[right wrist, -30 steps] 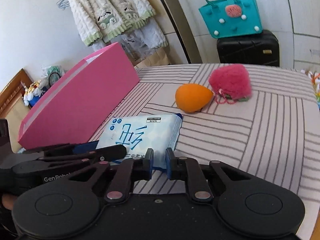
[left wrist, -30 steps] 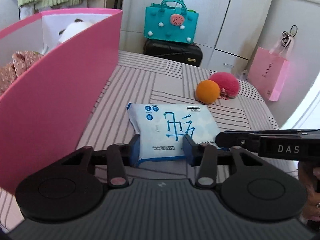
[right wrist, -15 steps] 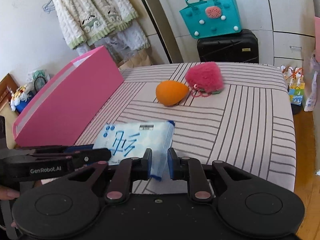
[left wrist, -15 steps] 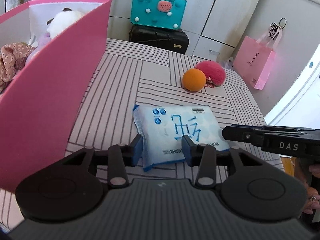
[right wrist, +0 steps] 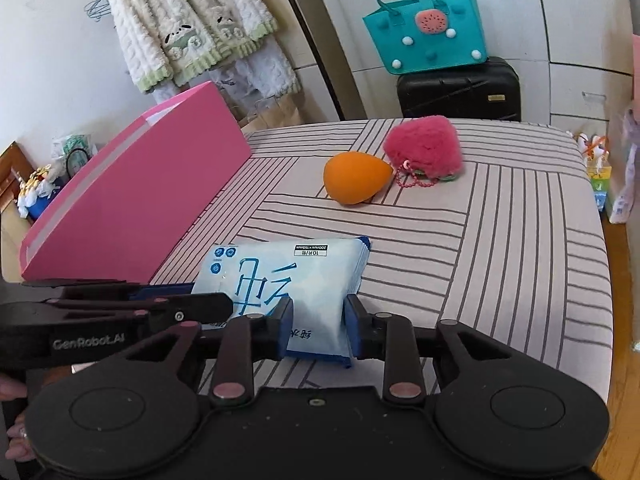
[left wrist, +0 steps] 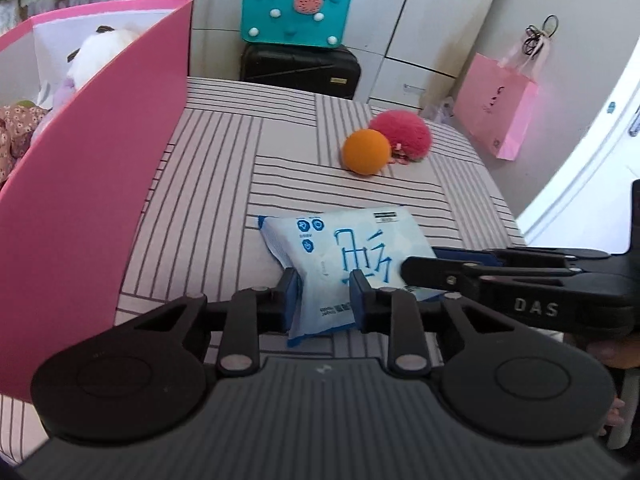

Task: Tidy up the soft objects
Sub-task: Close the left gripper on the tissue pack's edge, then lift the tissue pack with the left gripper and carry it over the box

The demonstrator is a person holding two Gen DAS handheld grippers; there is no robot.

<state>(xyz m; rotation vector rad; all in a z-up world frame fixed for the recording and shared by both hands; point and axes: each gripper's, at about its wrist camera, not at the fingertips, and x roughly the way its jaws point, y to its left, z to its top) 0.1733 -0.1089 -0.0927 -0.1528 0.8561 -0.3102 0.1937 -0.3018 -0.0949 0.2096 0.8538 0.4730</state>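
Observation:
A white and blue pack of wipes (left wrist: pixel 348 248) lies on the striped bed (left wrist: pixel 240 184), its near end raised. My left gripper (left wrist: pixel 324 300) has the pack's near left corner between its blue pads, and its jaws are closing on it. My right gripper (right wrist: pixel 318 328) has the near right part of the pack (right wrist: pixel 280 272) between its pads, which touch it on both sides while the jaws are opening. Each gripper shows side-on in the other's view: the right gripper (left wrist: pixel 424 264) and the left gripper (right wrist: pixel 208 300). The open pink box (left wrist: pixel 100 184) stands to the left.
An orange egg-shaped sponge (left wrist: pixel 366 152) and a fluffy pink pouch (left wrist: pixel 402 134) lie farther back on the bed. Plush toys (left wrist: pixel 96 56) sit in the box. Past the bed stand a teal bag (left wrist: pixel 296 12) on a black suitcase (left wrist: pixel 300 68) and a pink paper bag (left wrist: pixel 496 104).
The left jaws have narrowed onto the pack's corner. The right jaws, pinched on the pack's edge before, now stand wider around its thicker body. The pack's near end has lifted and crumpled.

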